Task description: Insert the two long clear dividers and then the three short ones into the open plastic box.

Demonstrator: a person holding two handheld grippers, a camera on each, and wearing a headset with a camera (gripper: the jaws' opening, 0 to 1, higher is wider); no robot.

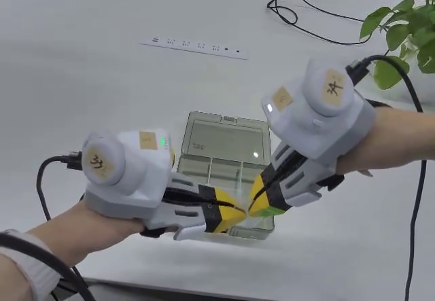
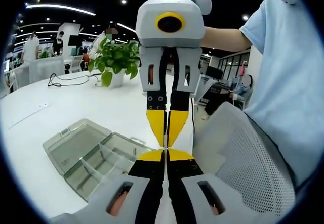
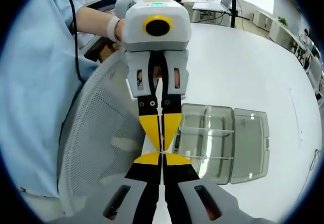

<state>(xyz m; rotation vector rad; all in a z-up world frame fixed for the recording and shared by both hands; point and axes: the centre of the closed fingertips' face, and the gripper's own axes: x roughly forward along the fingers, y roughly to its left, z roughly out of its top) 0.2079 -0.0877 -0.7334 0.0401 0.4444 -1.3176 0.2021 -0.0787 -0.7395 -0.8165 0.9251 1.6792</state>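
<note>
At left in the head view, the left gripper point(image 1: 234, 213) is held low and level, jaws clenched, nothing seen between them. Its yellow tips are met just above the box point(image 1: 262, 228) near wall by the right gripper point(image 1: 257, 202), angled down, likewise clenched on nothing visible. Box is laid open mid-table, lid flat behind, probably for slot access. Dividers point(image 3: 207, 129) are seen seated inside, crossing; count cannot be told. Task is judged about done.

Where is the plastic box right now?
Head view: the plastic box lies open mid-table, its near edge beside the meeting tips of the left gripper and right gripper.
</note>
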